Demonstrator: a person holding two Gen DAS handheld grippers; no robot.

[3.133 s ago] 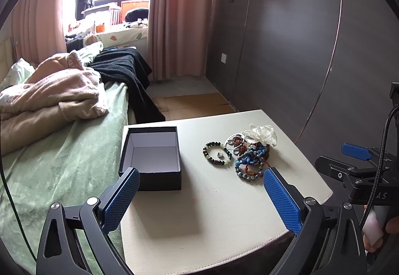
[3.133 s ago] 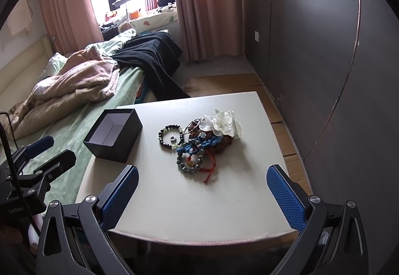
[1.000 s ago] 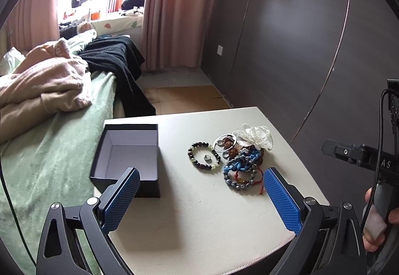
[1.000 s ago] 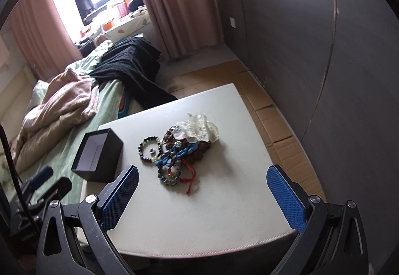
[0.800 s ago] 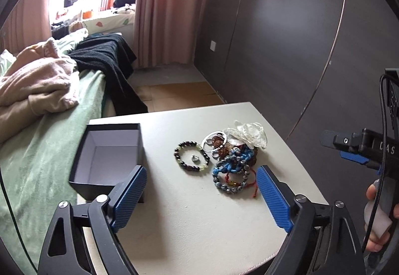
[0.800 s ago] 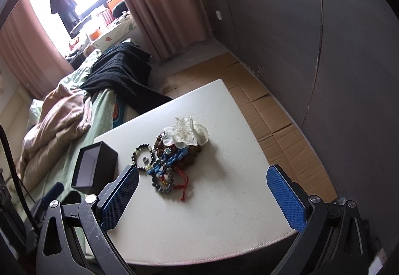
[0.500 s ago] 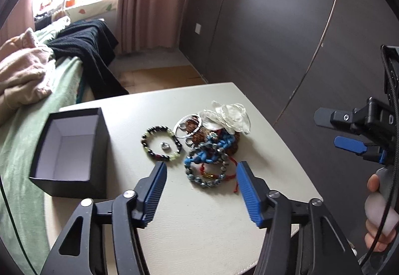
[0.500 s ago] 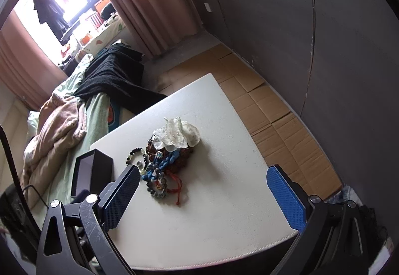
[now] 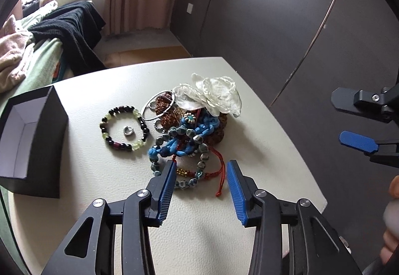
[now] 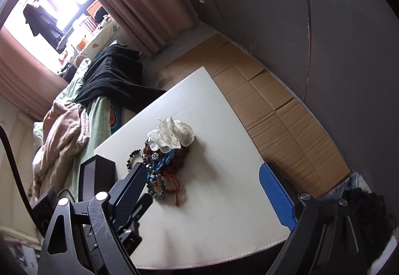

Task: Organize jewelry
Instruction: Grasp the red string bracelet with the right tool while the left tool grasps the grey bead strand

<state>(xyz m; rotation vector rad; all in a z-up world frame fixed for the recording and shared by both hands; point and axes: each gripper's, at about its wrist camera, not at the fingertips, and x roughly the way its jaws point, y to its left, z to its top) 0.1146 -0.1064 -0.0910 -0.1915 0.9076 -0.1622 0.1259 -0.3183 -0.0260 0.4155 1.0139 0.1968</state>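
A tangled pile of jewelry (image 9: 189, 123) lies on the white table (image 9: 199, 225): blue cord, grey beads, a red cord bracelet (image 9: 199, 174), a silver bangle (image 9: 158, 109) and a white lace piece (image 9: 214, 95). A dark and green bead bracelet (image 9: 123, 129) lies left of it with a small silver ring (image 9: 128, 131) inside. An open black box (image 9: 27, 140) stands at the left. My left gripper (image 9: 199, 176) is half open, empty, just before the red cord bracelet. My right gripper (image 10: 202, 182) is open, empty, tilted above the table; the pile (image 10: 164, 157) lies between its fingers.
A bed with green sheet, pink blanket (image 9: 12, 58) and black garment (image 9: 72, 33) lies left of the table. Dark wall panels (image 9: 274, 13) stand to the right. Flattened cardboard (image 10: 269, 105) covers the floor beside the table. The right gripper shows at the left wrist view's right edge (image 9: 361, 120).
My left gripper has moved forward and down toward the pile and its jaws have narrowed. My right gripper has risen and tilted, staying open.
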